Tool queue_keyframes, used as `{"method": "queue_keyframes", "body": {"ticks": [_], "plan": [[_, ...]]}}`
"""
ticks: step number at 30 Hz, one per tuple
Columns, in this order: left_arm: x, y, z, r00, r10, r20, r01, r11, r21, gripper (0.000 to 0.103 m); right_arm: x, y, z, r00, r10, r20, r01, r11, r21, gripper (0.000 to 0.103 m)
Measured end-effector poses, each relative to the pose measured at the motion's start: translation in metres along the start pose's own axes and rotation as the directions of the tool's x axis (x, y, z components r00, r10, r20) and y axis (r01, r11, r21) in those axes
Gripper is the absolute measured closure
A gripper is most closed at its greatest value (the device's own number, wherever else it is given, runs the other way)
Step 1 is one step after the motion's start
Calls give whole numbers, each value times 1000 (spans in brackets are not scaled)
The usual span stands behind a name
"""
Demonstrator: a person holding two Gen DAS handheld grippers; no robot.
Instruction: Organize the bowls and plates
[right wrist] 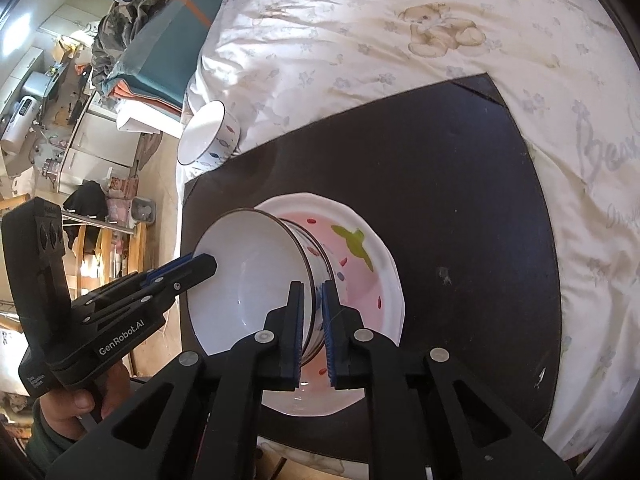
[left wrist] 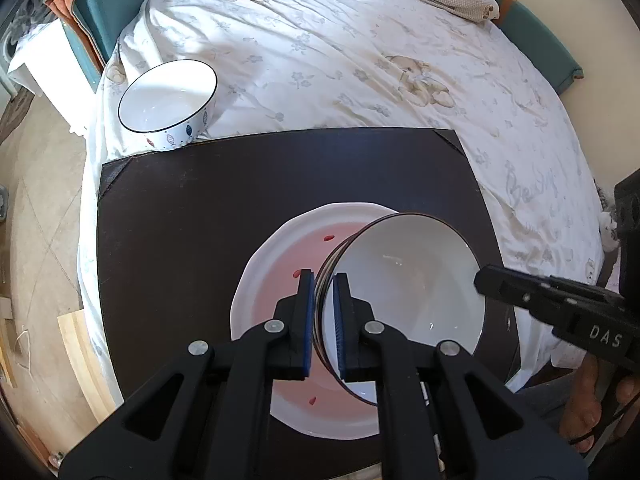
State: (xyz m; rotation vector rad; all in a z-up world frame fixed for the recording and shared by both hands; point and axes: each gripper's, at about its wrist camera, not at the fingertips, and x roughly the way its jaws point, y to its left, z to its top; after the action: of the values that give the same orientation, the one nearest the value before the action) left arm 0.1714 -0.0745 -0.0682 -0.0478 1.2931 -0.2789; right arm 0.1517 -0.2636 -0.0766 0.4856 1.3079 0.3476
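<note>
Both grippers, left [left wrist: 323, 280] and right [right wrist: 311, 289], have jaws clamped on one bowl's [left wrist: 404, 292] rim over the plate [left wrist: 280, 264] (mid-placement, seemingly); a second bowl [left wrist: 168, 104] waits at ten o'clock.

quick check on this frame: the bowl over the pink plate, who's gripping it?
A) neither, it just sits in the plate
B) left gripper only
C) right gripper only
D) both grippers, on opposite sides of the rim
D: the left gripper is clamped on one side of the bowl rim and the right gripper on the opposite side, holding it tilted over the pink plate.
</note>
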Motion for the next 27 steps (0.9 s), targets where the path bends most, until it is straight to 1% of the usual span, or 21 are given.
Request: {"method": "queue_keyframes", "body": {"ticks": [3,5,7,8,9,10,11,12,13,16,19,22,24,26,27], "plan": [[-1,1,-2,1000,8,-2,-8,1000,-5,94,-3,1,0,999,-28,20,28,1000,-1,91],[-3,-1,-5,999,43,-2,-43,999,8,86,-5,2,-2,999,-42,29,42,999,-7,89],[-7,-2,-7,997,71,18,-71,997,20,70,-6,3,-3,998,-53,35,53,999,-13,86],[-9,-2,-7,997,76,28,-76,997,18,65,-7,3,-4,997,-61,42,61,998,-16,83],[-12,-1,-7,996,78,41,-79,997,12,57,-9,3,-5,997,-66,48,67,998,-18,81],[-15,0,-8,996,79,50,-79,997,7,52,-9,3,-7,996,-73,53,74,997,-21,74],[-16,1,-8,995,80,55,-81,997,4,50,-10,3,-9,995,-81,58,82,996,-26,63],[-18,2,-9,995,84,57,-85,996,4,50,-10,4,-9,994,-85,63,87,996,-30,57],[-18,3,-9,994,87,58,-88,996,5,50,-12,5,-11,993,-94,73,97,994,-41,55],[-22,6,-11,993,94,70,-95,996,4,49,-16,6,-13,990,-105,89,111,992,-61,55],[-30,12,-12,991,104,88,-103,995,-14,49,-23,3,-16,990,-99,103,104,994,-44,55],[-42,22,-10,990,88,110,-82,995,-53,49,-33,3,-22,985,-116,125,118,993,-13,55],[-49,28,-7,989,80,127,-71,995,-75,49,-37,5,-26,986,-114,124,114,993,3,55],[-54,35,-5,985,77,151,-61,992,-109,49,-44,12,-30,986,-117,121,119,993,-4,55],[-53,38,-4,985,81,149,-63,990,-124,49,-47,16,-31,985,-122,124,125,992,-17,55]]}}
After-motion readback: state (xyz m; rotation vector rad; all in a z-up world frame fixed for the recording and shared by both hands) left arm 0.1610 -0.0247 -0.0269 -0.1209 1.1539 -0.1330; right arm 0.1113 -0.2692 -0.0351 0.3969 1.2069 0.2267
